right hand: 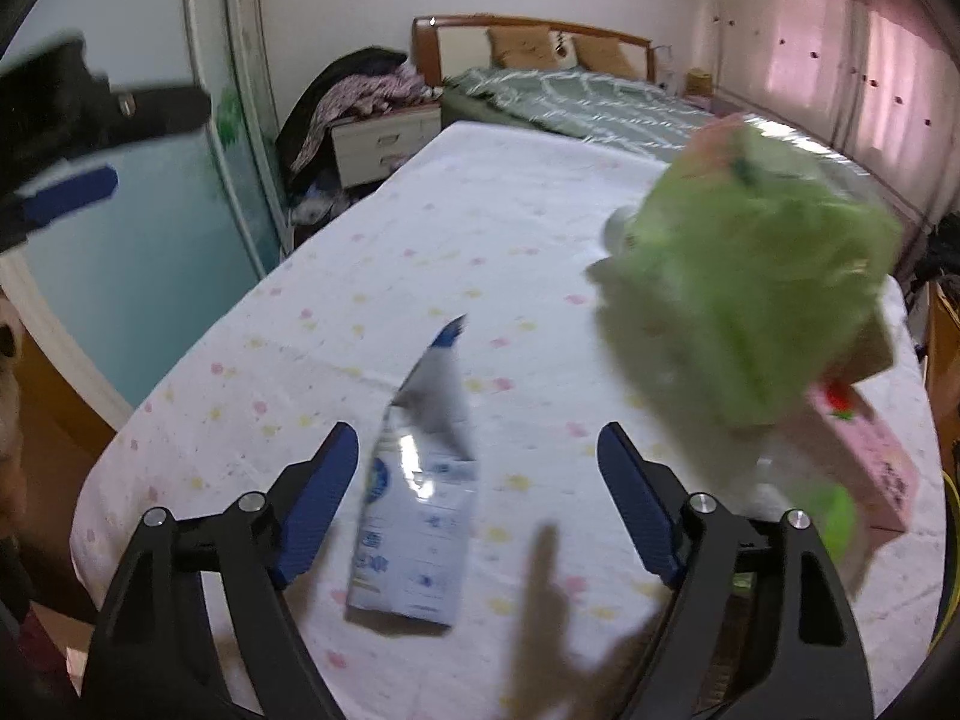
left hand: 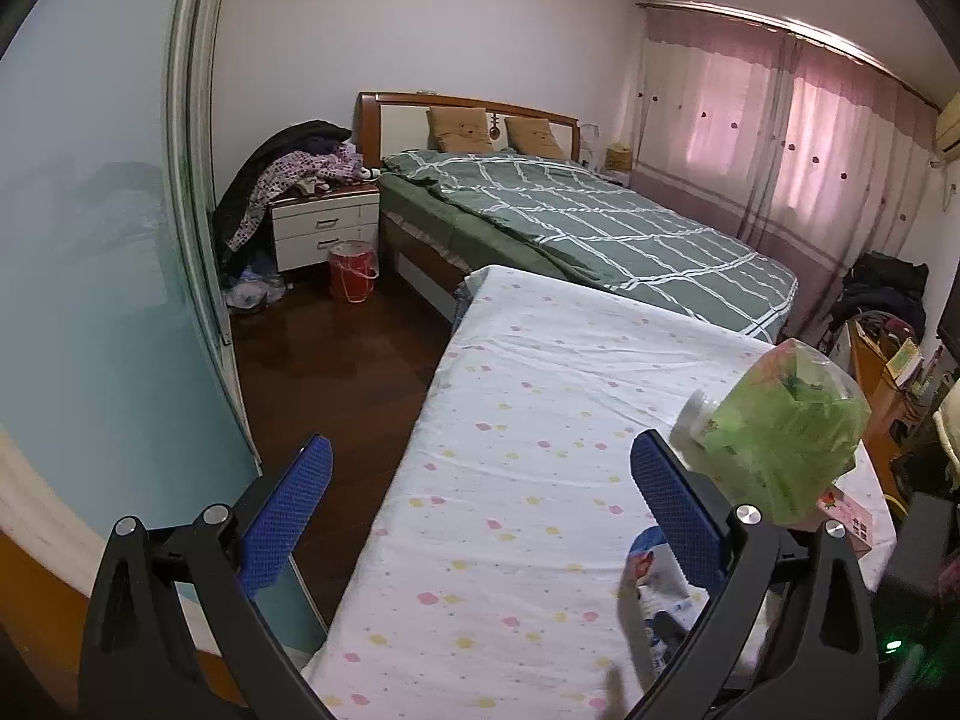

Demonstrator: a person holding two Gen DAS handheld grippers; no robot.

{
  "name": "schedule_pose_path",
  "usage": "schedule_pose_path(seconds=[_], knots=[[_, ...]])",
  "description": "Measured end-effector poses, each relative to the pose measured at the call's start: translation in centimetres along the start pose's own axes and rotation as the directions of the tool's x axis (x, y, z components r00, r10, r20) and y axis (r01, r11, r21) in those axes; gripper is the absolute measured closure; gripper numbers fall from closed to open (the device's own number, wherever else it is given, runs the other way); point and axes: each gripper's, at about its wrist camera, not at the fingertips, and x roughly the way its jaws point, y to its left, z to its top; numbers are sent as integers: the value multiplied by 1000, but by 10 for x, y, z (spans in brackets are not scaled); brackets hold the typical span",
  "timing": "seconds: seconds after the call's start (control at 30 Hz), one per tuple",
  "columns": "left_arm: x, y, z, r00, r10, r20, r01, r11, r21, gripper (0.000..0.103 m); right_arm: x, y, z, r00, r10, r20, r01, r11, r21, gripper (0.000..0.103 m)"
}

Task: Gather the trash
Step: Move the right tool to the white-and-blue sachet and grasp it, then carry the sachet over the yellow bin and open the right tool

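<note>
Two tools, left tool [left hand: 480, 498] and right tool [right hand: 477, 480], gaped wide, empty. Torn wrapper [right hand: 417, 492] lay lower centre on bed [right hand: 420, 252]; best pinched by its flat edge.

A wooden-framed bed [left hand: 576, 222] with a green checked quilt stands against the far white wall [left hand: 420, 18]. Left of it sits a white two-drawer nightstand [left hand: 324, 228] on dark wooden floor [left hand: 336, 372]. Pink curtains [left hand: 798, 120] glow on the right.
</note>
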Motion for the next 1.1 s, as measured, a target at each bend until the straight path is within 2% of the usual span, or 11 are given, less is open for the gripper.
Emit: schedule_pose_path(seconds=[0.1, 0.23, 0.33, 0.57, 0.73, 0.93, 1.1], knots=[[1, 3, -1, 1000, -2, -4, 1, 1000, -12, 5, 13, 4, 0, 999, -3, -37, 3, 1000, -1, 28], [1, 5, -1, 1000, -4, -7, 4, 1000, -15, 5, 22, 2, -2, 997, 17, -79, -16, 1000, 12, 48], [2, 4, -2, 1000, -10, -7, 10, 1000, -14, 5, 19, 4, -2, 997, 23, -71, -23, 1000, 6, 65], [-1, -6, -3, 1000, -20, -7, 20, 1000, 3, 5, -4, -6, 0, 999, 44, -5, -44, 999, 30, 65], [-3, -16, -3, 999, -35, -9, 36, 999, 18, 5, -29, -26, 4, 998, 25, 58, -29, 997, 68, 65], [-3, -40, -6, 997, -76, -19, 77, 996, 52, 5, -62, -68, 3, 990, -65, 127, 46, 988, 146, 65], [-2, -67, -13, 991, -129, -44, 132, 987, 92, 5, -76, -129, -6, 973, -185, 140, 141, 950, 278, 65]])
